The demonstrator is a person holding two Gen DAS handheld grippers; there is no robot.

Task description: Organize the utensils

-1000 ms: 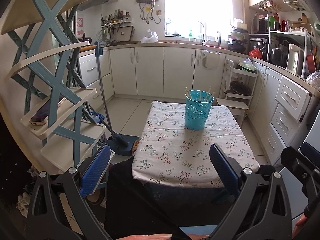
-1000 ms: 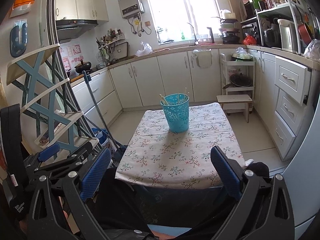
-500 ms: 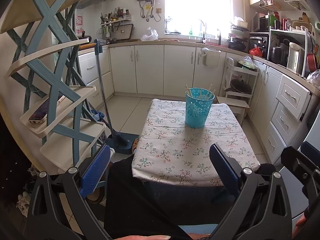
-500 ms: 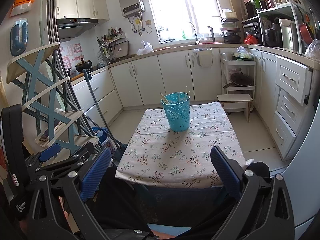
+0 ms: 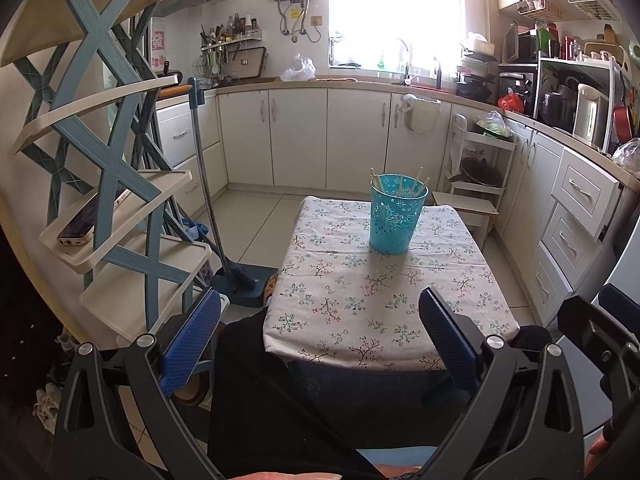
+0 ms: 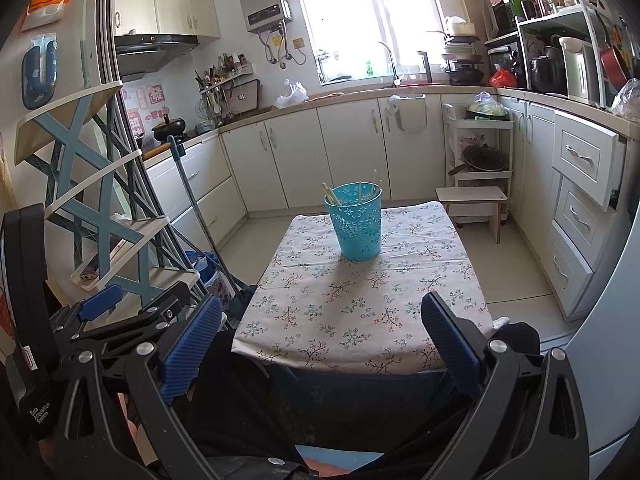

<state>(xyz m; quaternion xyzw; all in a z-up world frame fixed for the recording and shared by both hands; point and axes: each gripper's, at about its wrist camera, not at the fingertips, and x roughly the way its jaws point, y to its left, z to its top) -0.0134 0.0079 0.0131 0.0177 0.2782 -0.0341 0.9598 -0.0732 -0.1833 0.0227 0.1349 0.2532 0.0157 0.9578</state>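
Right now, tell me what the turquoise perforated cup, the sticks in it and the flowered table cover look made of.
Turquoise perforated cup: likely moulded plastic, matte, with cut-out flower holes in a thin wall.
Pale sticks: probably wood or bamboo chopsticks, dull tan, too small to be sure.
Flowered table cover: woven cloth, matte, creased and draping softly over the edge.

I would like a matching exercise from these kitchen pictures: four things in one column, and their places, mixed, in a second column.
Things:
1. turquoise perforated plastic cup
2. wooden chopsticks
3. smartphone
4. blue long-handled dustpan

Places:
A. on the floor left of the table
B. on the floral tablecloth
C. on a blue-and-cream shelf rack
D. standing inside the cup

Pairs: 1-B, 2-D, 3-C, 4-A
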